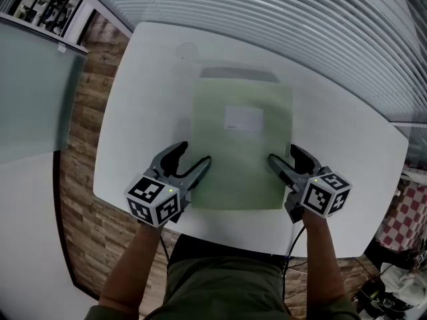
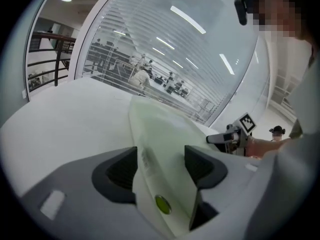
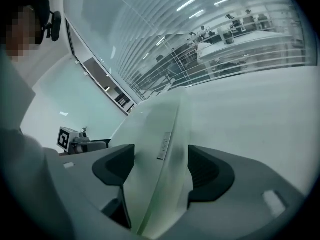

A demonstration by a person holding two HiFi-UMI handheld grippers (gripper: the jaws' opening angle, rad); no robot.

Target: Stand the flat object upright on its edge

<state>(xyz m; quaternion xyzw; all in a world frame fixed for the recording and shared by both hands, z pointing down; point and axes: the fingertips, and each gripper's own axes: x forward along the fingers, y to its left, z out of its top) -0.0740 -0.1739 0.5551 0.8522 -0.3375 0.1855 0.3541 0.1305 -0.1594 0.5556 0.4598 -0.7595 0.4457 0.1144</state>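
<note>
A pale green flat folder (image 1: 240, 145) with a white label lies on the white table (image 1: 133, 112). Its near corners reach into both grippers. My left gripper (image 1: 190, 155) is at the near left corner, its jaws wide apart. In the left gripper view the folder (image 2: 165, 134) runs between the pads (image 2: 120, 171) with gaps on both sides. My right gripper (image 1: 285, 155) is at the near right corner, also open. The right gripper view shows the folder's edge (image 3: 160, 129) between the two pads (image 3: 207, 171), which do not press on it.
The table's near edge (image 1: 233, 235) runs just behind the grippers, against the person's lap. Window blinds (image 1: 300, 19) line the far side. A glass partition (image 1: 33, 92) and wooden floor (image 1: 83, 179) lie to the left. A faint round mark (image 1: 187, 51) sits near the table's far edge.
</note>
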